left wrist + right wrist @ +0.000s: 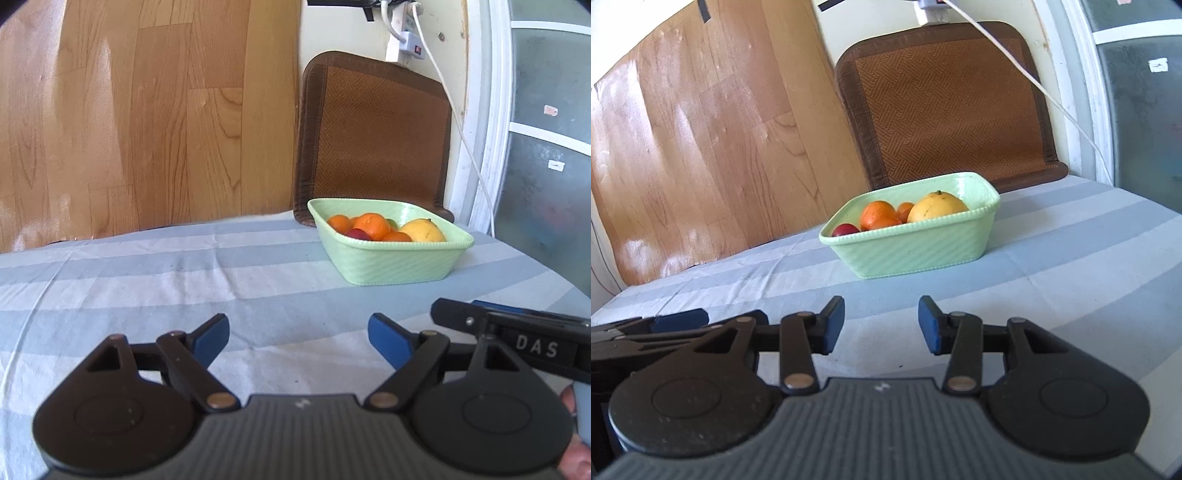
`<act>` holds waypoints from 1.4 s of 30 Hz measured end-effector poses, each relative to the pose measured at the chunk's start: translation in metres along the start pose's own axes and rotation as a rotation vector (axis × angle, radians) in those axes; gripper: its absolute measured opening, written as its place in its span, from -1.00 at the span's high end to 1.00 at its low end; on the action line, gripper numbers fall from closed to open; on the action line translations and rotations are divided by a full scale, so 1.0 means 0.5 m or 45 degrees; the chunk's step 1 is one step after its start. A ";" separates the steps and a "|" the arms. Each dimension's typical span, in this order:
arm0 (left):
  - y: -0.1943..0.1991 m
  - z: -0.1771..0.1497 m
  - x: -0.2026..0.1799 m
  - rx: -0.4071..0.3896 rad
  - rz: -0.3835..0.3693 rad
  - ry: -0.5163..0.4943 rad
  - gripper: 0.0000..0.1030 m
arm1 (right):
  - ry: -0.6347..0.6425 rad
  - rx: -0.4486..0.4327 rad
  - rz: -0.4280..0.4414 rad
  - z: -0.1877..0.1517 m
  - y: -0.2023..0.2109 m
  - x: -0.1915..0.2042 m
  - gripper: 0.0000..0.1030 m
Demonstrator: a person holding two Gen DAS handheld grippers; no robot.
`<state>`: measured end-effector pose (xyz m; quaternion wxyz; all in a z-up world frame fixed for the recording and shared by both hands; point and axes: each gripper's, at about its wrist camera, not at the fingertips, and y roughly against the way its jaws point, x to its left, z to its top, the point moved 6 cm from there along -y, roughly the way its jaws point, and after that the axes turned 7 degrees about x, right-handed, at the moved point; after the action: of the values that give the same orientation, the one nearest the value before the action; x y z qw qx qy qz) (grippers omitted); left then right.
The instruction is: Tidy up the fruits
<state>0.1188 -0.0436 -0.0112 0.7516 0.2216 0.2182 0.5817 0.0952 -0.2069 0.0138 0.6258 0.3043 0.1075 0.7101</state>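
One green basket (916, 251), four oranges (877, 216), one yellow citrus (936, 206), one red fruit (845, 230)

Inside the green basket (391, 258) near the bed's far edge, its near wall hides the lower halves of the fruits. A small green fruit (392, 222) shows only as a sliver behind the large orange (373, 225). The right tool (517, 328) is cut off by the left wrist view's right edge, and the left tool (665, 325) by the right wrist view's left edge. A hand (576, 435) shows only partly at the lower right corner.
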 end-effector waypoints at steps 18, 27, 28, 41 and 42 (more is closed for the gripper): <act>0.000 -0.002 0.015 0.009 0.092 0.029 -0.81 | -0.069 -0.045 0.025 0.000 0.015 -0.012 -0.06; -0.001 -0.001 0.020 0.016 0.103 0.032 -0.84 | -0.078 -0.047 0.033 0.000 0.016 -0.013 -0.06; -0.001 -0.001 0.020 0.015 0.106 0.031 -0.85 | -0.078 -0.047 0.034 0.000 0.016 -0.013 -0.06; 0.004 0.000 0.017 -0.012 0.130 -0.009 -0.96 | -0.083 -0.047 0.042 0.001 0.017 -0.014 -0.06; 0.004 0.000 0.018 -0.014 0.130 -0.012 -0.96 | -0.085 -0.047 0.043 0.001 0.017 -0.015 -0.06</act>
<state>0.1192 -0.0345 -0.0107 0.7232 0.2311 0.2002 0.6193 0.0886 -0.2156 0.0166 0.6225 0.3179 0.0683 0.7119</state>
